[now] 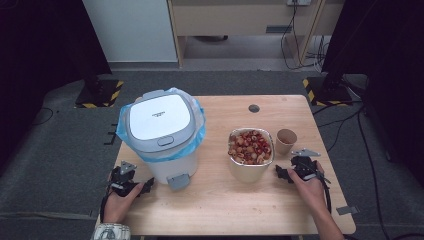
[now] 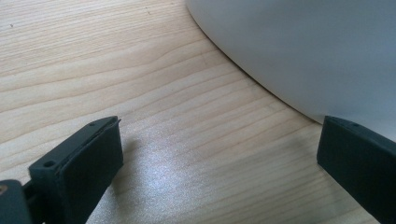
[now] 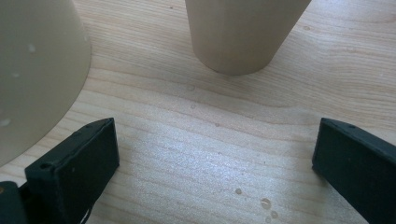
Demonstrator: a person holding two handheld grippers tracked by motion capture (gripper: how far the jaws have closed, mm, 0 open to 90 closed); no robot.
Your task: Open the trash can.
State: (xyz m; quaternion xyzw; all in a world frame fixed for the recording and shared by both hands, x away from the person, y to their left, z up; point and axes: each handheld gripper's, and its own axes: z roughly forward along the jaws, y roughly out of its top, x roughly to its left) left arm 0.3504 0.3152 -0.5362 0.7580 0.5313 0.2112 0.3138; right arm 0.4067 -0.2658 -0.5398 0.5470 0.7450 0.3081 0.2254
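A white pedal bin (image 1: 159, 120) with a grey-rimmed lid and a blue bag liner stands on the left half of the wooden table (image 1: 225, 200). My left gripper (image 1: 131, 183) rests on the table at the bin's near left. Its jaws stand wide open over bare wood (image 2: 219, 154), and the bin's white wall (image 2: 303, 46) curves just ahead to the right. A beige bowl (image 1: 250, 169) of red and pale food pieces sits right of centre, with a brown paper cup (image 1: 286, 140) beside it. My right gripper (image 1: 300, 171) lies open near the bowl's right, empty (image 3: 215, 154), facing the cup (image 3: 243, 32) and the bowl wall (image 3: 32, 70).
The bin's grey pedal (image 1: 177, 181) juts toward the table's near edge. A round cable hole (image 1: 254, 108) sits near the far edge. A few droplets (image 3: 266, 204) lie on the wood. Stands with striped bases (image 1: 100, 94) and cables (image 1: 345, 125) are on the floor.
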